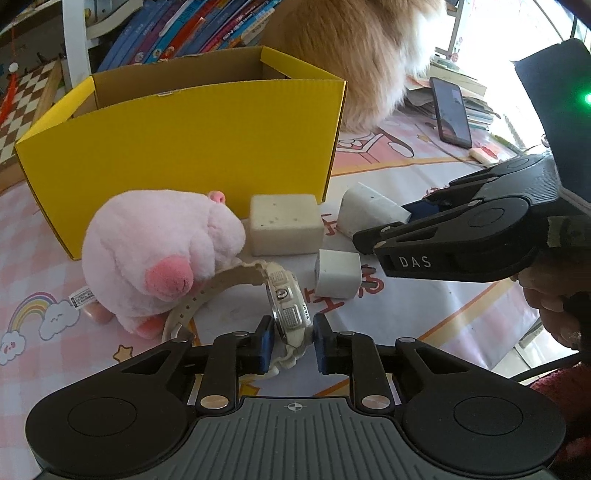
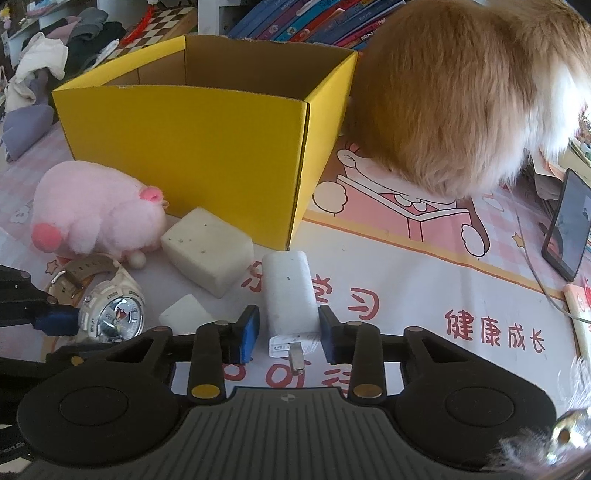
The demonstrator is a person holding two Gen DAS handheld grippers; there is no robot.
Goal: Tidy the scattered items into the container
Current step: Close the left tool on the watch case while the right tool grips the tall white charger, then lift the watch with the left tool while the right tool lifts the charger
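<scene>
An open yellow cardboard box [image 1: 184,147] [image 2: 207,147] stands at the back of the table. In front of it lie a pink plush pig [image 1: 155,254] [image 2: 92,214], a cream block [image 1: 284,225] [image 2: 207,247], a small white cube charger [image 1: 338,273] [image 2: 186,314], a white plug adapter [image 1: 365,210] [image 2: 290,295] and a white wristwatch [image 1: 288,310] [image 2: 110,314]. My left gripper [image 1: 293,341] is open with its pads either side of the watch face. My right gripper [image 2: 288,332] is open with its pads either side of the white plug adapter, a small gap on each side.
An orange-and-white cat [image 1: 362,55] [image 2: 461,103] sits right of the box. A black phone [image 1: 450,110] [image 2: 569,229] leans at the far right beside stacked books. Children's books [image 1: 192,29] line the shelf behind. The tablecloth [image 2: 406,295] is pink and white.
</scene>
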